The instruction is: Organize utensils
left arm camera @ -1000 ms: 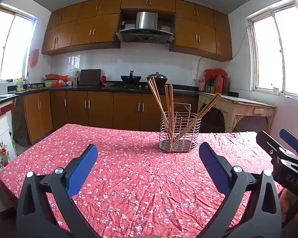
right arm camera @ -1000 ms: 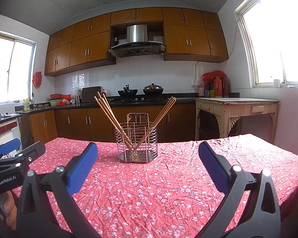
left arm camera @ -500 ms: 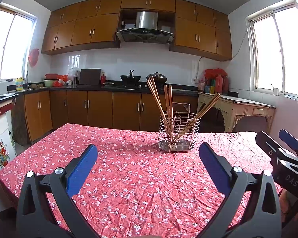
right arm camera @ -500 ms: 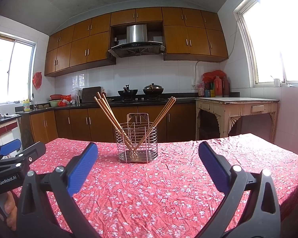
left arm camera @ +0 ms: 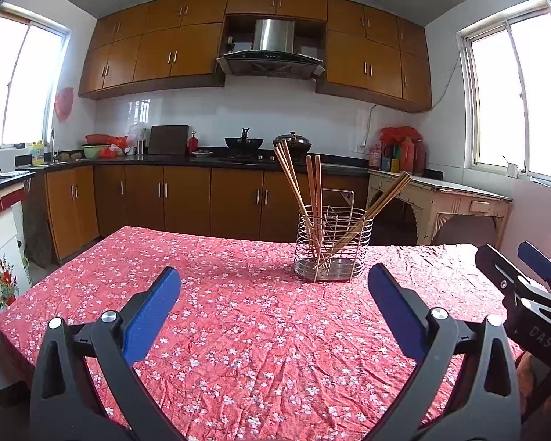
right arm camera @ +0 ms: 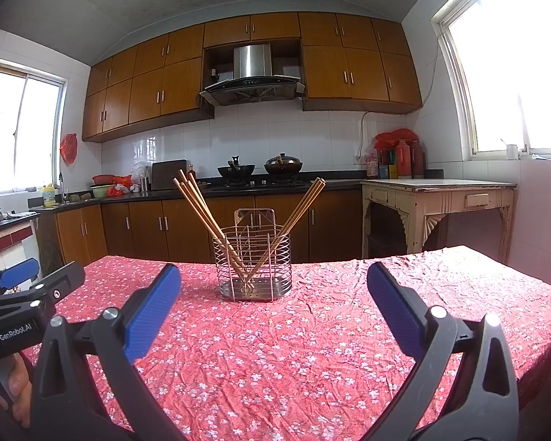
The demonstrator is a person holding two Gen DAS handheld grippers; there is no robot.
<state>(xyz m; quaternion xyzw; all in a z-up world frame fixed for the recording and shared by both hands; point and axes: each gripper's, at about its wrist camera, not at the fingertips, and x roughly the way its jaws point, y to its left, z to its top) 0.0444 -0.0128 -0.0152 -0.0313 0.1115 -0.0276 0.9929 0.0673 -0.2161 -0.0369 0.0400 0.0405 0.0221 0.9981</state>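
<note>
A wire utensil holder (left arm camera: 332, 244) (right arm camera: 252, 262) stands upright on the red flowered tablecloth (left arm camera: 238, 316) (right arm camera: 312, 338). Several wooden chopsticks (left arm camera: 294, 180) (right arm camera: 198, 205) lean out of it, some to the left and some to the right (left arm camera: 382, 198) (right arm camera: 301, 205). My left gripper (left arm camera: 273, 294) is open and holds nothing, well short of the holder. My right gripper (right arm camera: 273, 286) is open and holds nothing too, facing the holder from the near side. Each gripper shows at the edge of the other's view: the right gripper (left arm camera: 525, 275) and the left gripper (right arm camera: 29, 279).
Brown kitchen cabinets and a dark counter (left arm camera: 202, 161) with two woks run along the far wall. A pale wooden side table (left arm camera: 440, 198) (right arm camera: 437, 198) stands at the right past the table. A hand (right arm camera: 16, 382) grips the left gripper's handle.
The left wrist view has shifted very slightly, the holder drifting a little left in it. Both grippers stay open and nothing was picked up.
</note>
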